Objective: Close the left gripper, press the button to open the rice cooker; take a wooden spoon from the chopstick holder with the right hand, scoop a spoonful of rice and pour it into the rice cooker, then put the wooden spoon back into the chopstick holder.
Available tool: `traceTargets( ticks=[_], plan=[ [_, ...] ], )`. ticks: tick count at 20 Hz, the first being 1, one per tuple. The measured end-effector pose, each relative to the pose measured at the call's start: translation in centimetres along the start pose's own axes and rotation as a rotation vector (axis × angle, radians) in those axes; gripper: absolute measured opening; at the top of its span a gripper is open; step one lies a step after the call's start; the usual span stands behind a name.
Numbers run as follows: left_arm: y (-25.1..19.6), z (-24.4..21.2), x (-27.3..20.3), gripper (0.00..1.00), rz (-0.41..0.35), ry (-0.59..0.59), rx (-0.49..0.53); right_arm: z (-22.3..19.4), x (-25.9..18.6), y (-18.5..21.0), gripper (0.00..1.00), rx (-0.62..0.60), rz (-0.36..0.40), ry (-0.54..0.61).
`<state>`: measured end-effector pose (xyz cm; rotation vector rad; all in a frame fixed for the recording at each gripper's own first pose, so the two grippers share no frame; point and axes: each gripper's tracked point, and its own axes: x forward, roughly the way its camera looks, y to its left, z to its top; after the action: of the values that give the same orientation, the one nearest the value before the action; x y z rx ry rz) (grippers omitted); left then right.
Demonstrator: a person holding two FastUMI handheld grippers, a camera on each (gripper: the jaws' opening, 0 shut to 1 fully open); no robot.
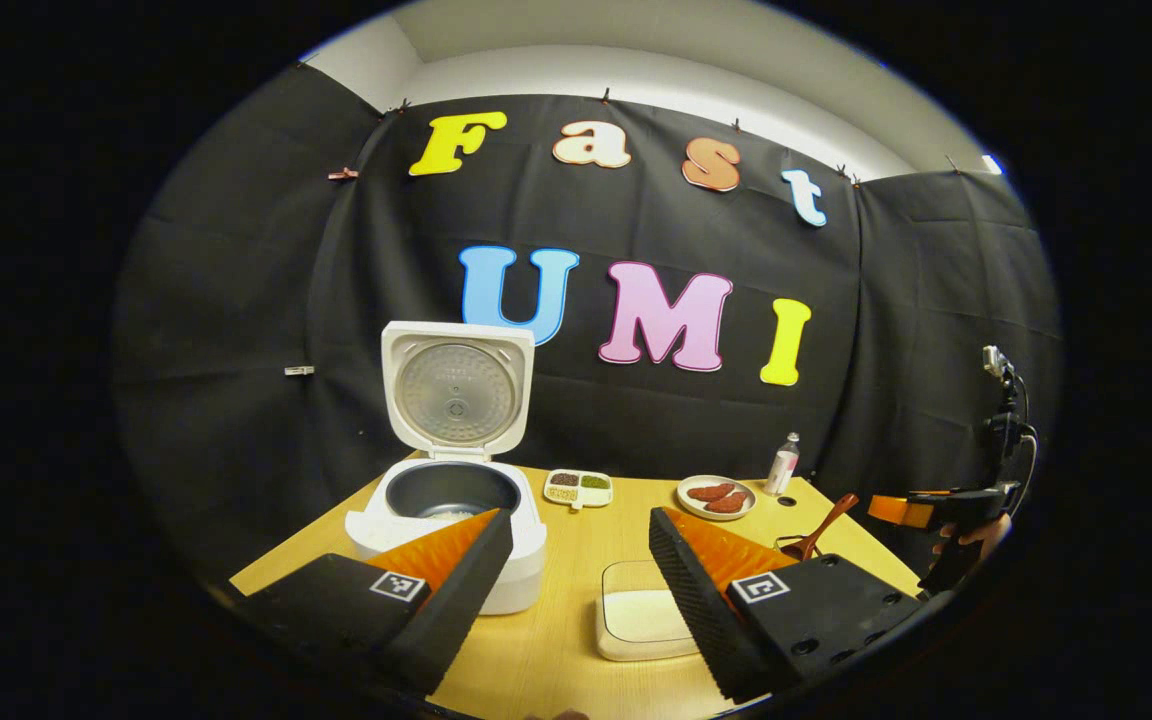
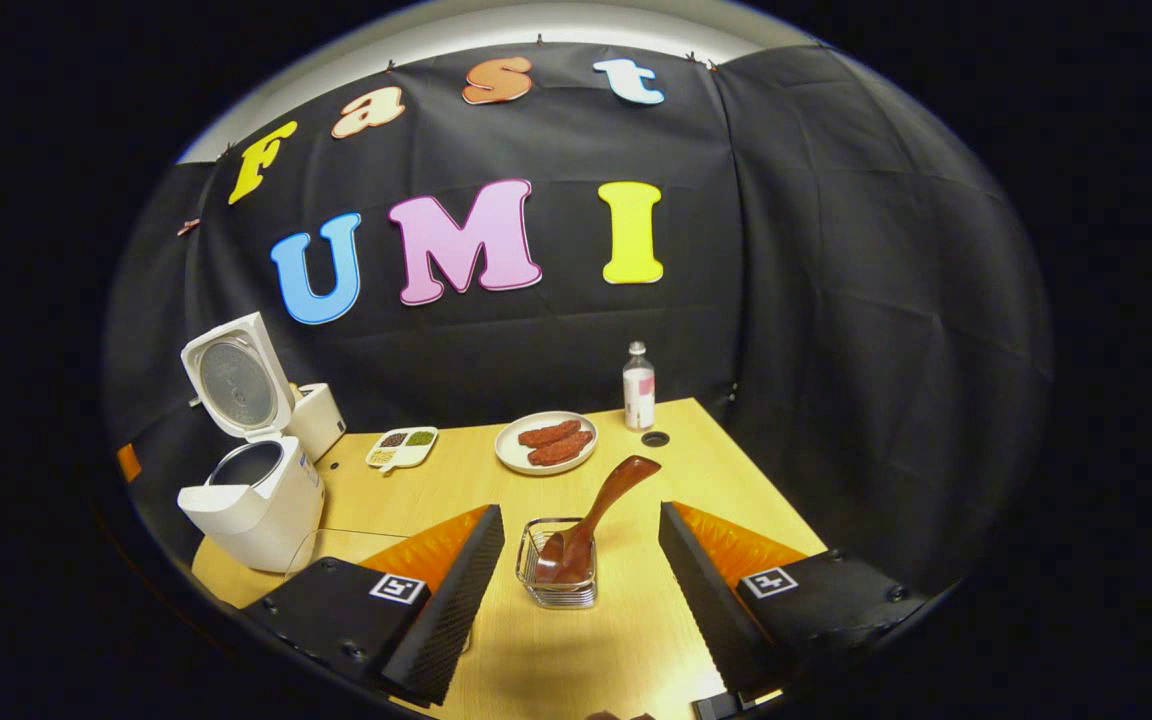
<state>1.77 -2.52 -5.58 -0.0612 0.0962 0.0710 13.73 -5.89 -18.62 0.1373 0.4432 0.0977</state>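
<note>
Open tabletop (image 2: pixel 416 480) is left around the wire chopstick holder (image 2: pixel 557 585), where the wooden spoon (image 2: pixel 601 510) is seen leaning, bowl down, between the spread, empty fingers of the right gripper (image 2: pixel 581 570), while the left gripper (image 1: pixel 576 560) is held apart before the open-lidded rice cooker (image 1: pixel 451 500), whose front is partly hidden.

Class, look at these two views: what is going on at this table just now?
A person holds a hand-held gripper in each hand. The rice cooker stands with its lid up, some rice in the pot. The wooden spoon sits in the wire holder, and the right hand-held gripper hangs open around it, touching nothing. The left hand-held gripper is open too, above the rice tray.
</note>
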Motion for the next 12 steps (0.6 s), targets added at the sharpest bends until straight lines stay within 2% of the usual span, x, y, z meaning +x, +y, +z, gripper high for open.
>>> traceTargets(
  ticks=[1, 2, 5, 12],
  plan=[
    [0.2, -0.4, -0.2, 0.95, 0.022, 0.009, 0.006, -0.5, 1.2, -0.3, 0.94, 0.006, 0.004, 0.027],
    [0.6, -0.5, -0.5, 0.95, 0.051, 0.013, 0.011, -0.9, 2.4, -0.6, 0.98, 0.012, 0.007, 0.049],
    [1.5, -1.0, -1.5, 0.95, 0.137, 0.023, -0.011, -2.2, 6.1, -1.6, 0.98, 0.030, 0.014, 0.106],
    [2.5, -3.8, -4.1, 0.95, 0.339, 0.051, -0.136, -5.9, 12.8, -3.1, 0.99, 0.104, 0.005, 0.230]
  ],
)
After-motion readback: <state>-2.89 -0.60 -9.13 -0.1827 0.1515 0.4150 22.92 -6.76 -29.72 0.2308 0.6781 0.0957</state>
